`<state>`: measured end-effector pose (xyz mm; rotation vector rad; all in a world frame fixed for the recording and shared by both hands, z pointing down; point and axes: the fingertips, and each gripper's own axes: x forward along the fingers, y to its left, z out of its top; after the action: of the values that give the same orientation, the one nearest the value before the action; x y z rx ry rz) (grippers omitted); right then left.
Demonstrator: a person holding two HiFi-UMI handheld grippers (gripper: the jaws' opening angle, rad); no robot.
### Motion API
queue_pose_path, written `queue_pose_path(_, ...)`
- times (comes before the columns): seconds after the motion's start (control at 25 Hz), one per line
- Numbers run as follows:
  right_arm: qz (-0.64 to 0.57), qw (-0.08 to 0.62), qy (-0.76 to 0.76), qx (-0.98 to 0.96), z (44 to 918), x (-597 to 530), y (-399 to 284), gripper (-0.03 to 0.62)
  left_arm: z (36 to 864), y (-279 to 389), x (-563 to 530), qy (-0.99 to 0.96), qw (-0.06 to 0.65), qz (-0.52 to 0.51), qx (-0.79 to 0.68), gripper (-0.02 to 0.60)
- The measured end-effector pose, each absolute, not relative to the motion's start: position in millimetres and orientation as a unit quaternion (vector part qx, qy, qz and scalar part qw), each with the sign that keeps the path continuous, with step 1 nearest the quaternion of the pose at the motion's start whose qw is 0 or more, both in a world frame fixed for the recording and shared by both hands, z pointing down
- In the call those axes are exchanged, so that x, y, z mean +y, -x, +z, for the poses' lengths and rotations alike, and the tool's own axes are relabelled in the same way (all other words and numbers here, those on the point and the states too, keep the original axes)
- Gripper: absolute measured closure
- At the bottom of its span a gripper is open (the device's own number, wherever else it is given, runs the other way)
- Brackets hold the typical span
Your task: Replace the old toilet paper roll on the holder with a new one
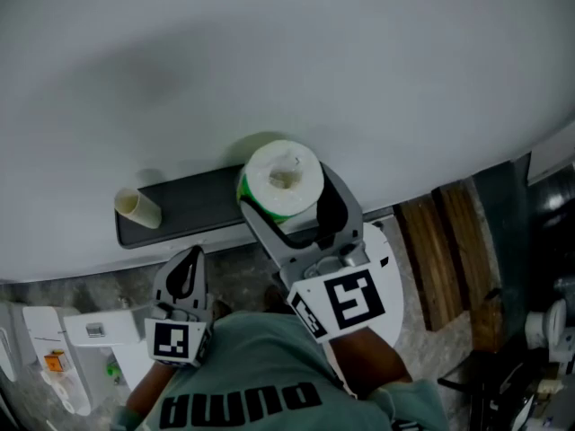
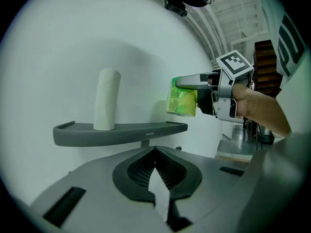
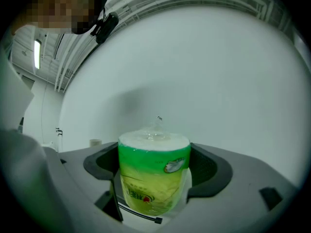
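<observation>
Looks like a mock bathroom corner set up in a big hall or workshop, not a home. Has a bare white wall [image 1: 269, 43] carrying a dark grey holder [image 1: 193, 206] with a cardboard tube [image 1: 137, 206] upright on it, above a speckled stone floor [image 1: 90, 293]. Shows wooden slats [image 1: 449, 250] off to the right, and overhead white roof beams [image 2: 228, 13] and a strip light [image 3: 37, 54].

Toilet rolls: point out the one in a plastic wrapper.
The full roll in green wrapping, clamped in the right tool. The other is a bare cardboard tube standing upright on the dark shelf.
</observation>
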<state>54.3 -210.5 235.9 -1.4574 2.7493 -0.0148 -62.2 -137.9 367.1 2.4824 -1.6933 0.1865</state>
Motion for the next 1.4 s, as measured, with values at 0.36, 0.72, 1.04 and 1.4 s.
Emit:
queue_pose_path(0.36, -0.037, 0.041, 0.525, 0.849, 248.6, -207.7, -122.1, 0.166, 368.3, 24.8, -143.7, -0.841, 0.055, 0.074, -0.534, 0.578)
queue_pose_path(0.72, -0.119, 0.078, 0.549, 0.824, 292.1, -222.3, -163.8, 0.166, 386.1, 18.7, -145.1, -0.832, 0.051, 0.133, -0.536, 0.578)
queue_pose_path(1.04, -0.252, 0.128, 0.531, 0.799, 346.3, -238.5, -168.0, 0.167, 397.7, 31.1, -143.0, -0.812, 0.053, 0.15, -0.561, 0.578)
queue_pose_path(1.4, -0.37, 0.19, 0.505, 0.756, 387.0, -249.7, -156.6, 0.167, 402.1, 59.0, -134.0, -0.789, 0.062, 0.153, -0.593, 0.578)
